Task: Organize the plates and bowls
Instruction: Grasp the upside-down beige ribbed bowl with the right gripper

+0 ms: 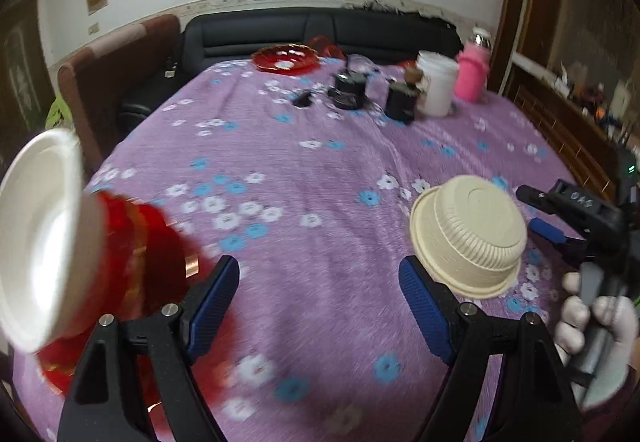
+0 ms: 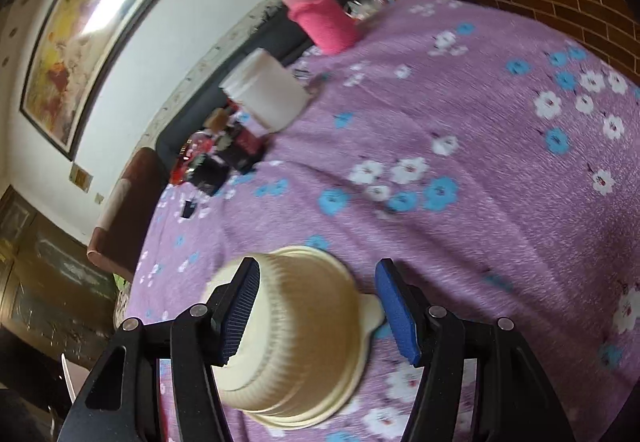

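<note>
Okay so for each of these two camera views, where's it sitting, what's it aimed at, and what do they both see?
Left wrist: rides the left gripper, angled down over the floral tablecloth; white bowl on red dishes at left; right gripper and gloved hand at right.
Right wrist: rides the right gripper, rolled sideways, its fingers either side of the upturned cream bowl.
Shared: cream bowl, white tub, pink bottle.

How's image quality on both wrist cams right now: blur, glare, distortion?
Left wrist: motion blur smears the white bowl and the red dish at the left edge; the far clutter is soft, and the fisheye bows the tablecloth. Right wrist: view rolled, cream bowl blurred, glare on the framed picture.
</note>
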